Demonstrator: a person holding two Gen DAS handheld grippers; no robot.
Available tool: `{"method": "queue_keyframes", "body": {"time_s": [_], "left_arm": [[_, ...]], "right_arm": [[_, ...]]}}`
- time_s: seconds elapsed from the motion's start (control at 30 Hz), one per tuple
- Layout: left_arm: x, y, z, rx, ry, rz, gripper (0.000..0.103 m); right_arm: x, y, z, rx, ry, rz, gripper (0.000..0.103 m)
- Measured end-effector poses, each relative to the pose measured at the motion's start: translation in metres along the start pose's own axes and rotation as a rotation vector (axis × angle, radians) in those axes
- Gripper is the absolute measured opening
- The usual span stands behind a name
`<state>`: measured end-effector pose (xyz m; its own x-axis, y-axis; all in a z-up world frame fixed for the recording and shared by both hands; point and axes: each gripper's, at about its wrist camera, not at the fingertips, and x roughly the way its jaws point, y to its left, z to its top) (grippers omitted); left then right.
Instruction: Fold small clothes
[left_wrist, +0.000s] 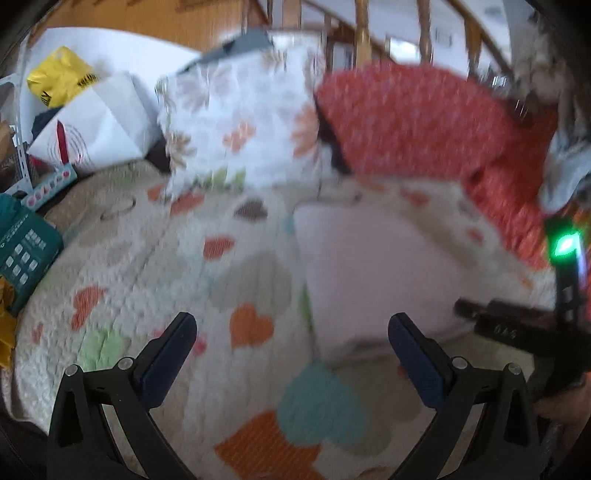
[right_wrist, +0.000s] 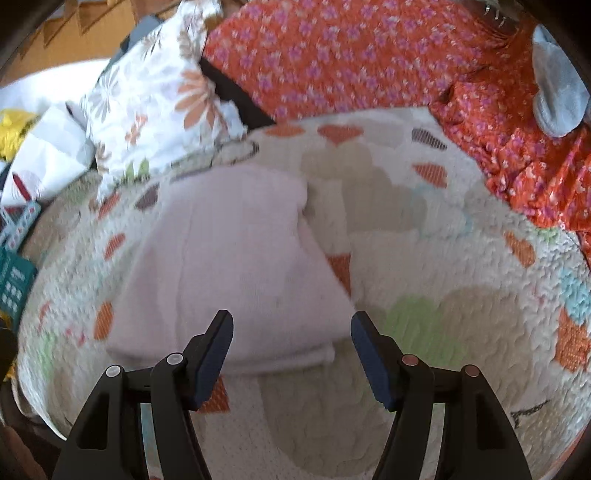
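Right wrist view: pink garment (right_wrist: 229, 266) lies folded mid-frame on the heart-print quilt (right_wrist: 461, 332); both grippers' fingers spread wide, empty.

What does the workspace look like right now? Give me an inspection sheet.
Surface: quilt with heart pattern, spread flat.
Job's things: pale pink garment lying on the quilt, looks already folded; fold edge nearest the right gripper.
Clutter: floral pillow, orange floral fabric, grey sock, white bag, yellow bag, teal box.
Grippers: left gripper open, above bare quilt beside the garment; right gripper open, over the garment's near edge, holding nothing. Both views are blurred.
Cables: nothing seen.
Surroundings: wooden railing behind the bed.
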<state>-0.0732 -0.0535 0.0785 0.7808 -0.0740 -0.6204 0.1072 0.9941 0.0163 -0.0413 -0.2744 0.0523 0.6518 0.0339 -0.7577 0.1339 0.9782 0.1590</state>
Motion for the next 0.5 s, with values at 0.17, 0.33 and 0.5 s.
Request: {"method": "queue_keyframes", "body": {"time_s": [0.17, 0.33, 0.5], "left_arm": [[0.018, 0.009, -0.011, -0.022, 0.074, 0.055, 0.103], [0.017, 0.023, -0.018, -0.075, 0.109, 0.089, 0.103], [0.015, 0.028, -0.018, -0.076, 0.116, 0.110, 0.103]], "right_arm": [[0.048, 0.012, -0.018, -0.128, 0.156, -0.070, 0.071], [0.035, 0.008, -0.022, -0.082, 0.174, -0.074, 0.072], [-0.010, 0.024, -0.003, -0.054, -0.048, 0.031, 0.073]]}}
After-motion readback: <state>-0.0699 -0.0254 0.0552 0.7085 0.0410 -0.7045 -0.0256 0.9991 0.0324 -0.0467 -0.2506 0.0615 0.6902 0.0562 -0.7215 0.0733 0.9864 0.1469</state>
